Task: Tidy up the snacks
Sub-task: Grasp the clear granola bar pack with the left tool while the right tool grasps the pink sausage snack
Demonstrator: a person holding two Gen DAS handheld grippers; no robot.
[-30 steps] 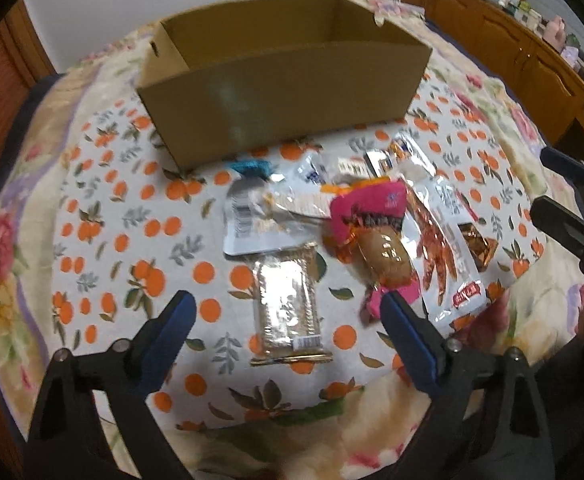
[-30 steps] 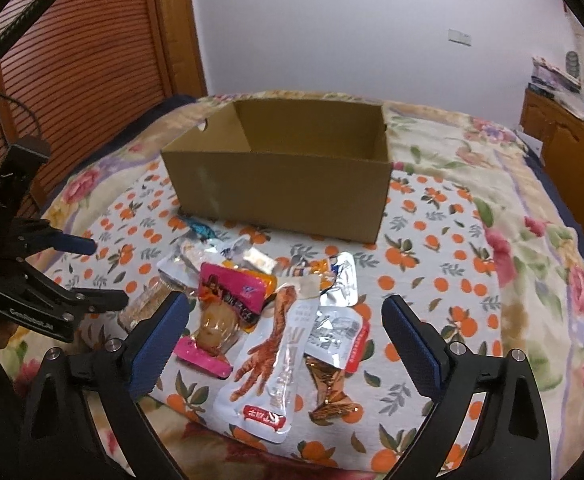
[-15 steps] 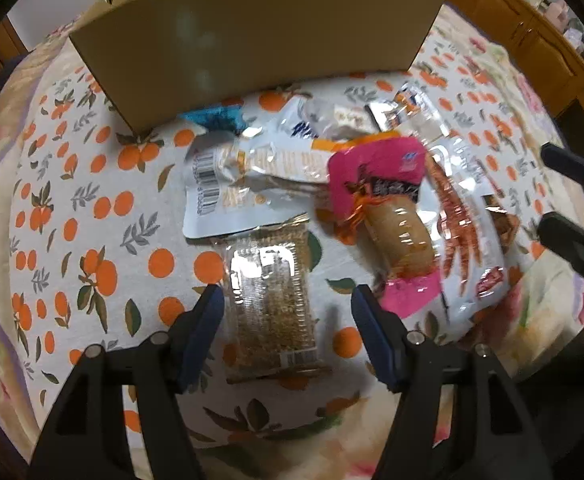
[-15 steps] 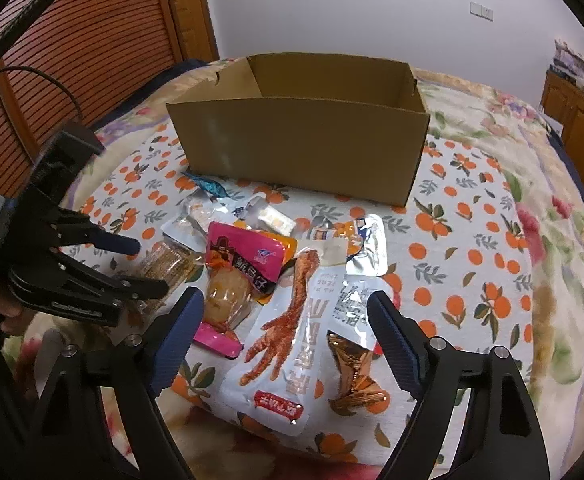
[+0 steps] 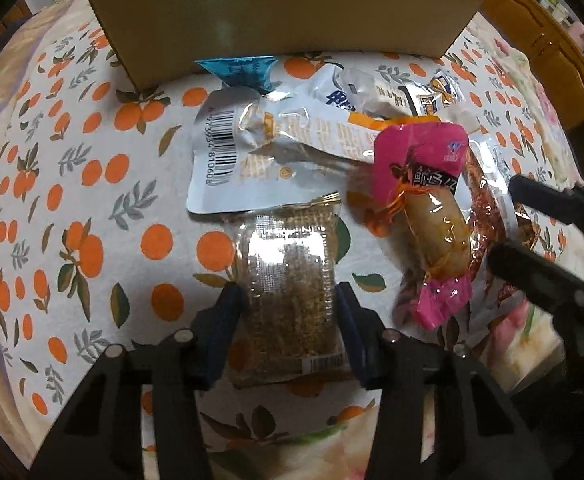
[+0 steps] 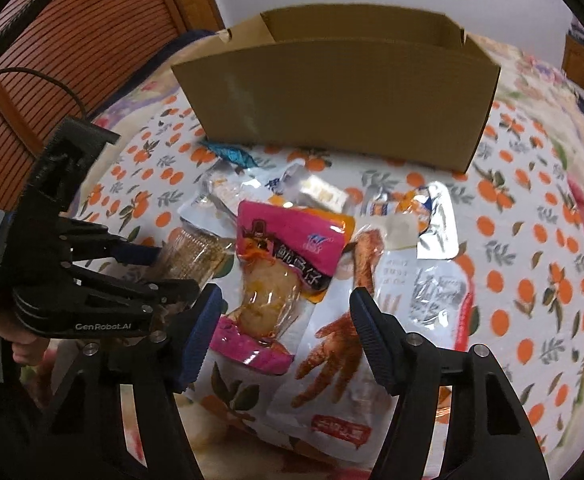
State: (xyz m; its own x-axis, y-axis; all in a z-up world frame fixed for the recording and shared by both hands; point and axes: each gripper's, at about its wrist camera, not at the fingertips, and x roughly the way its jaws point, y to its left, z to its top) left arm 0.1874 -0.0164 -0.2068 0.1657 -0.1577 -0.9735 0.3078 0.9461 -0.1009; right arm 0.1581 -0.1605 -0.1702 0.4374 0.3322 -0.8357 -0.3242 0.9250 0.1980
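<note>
A pile of snack packets lies on an orange-print cloth before an open cardboard box point(image 5: 276, 12), which also shows in the right wrist view point(image 6: 340, 100). My left gripper point(image 5: 288, 308) is shut on a clear packet of brown crumbly snack point(image 5: 288, 280), its pads pressing both long sides; the packet rests on the cloth. It also shows in the right wrist view point(image 6: 192, 254). My right gripper point(image 6: 284, 316) is open, its jaws wide apart over a pink packet point(image 6: 280, 268) and a chicken-foot packet point(image 6: 340, 344). The pink packet point(image 5: 424, 208) lies right of my left gripper.
A silver barcode packet point(image 5: 244, 160), a blue-topped packet point(image 5: 240, 70) and other silver packets point(image 6: 428, 216) lie near the box. A slatted wooden door point(image 6: 72, 32) stands at the left. Wooden cabinets point(image 5: 532, 36) stand at the right.
My left gripper has come down and forward and closed its jaws onto the brown snack packet. My right gripper has moved closer over the pink packet, still open.
</note>
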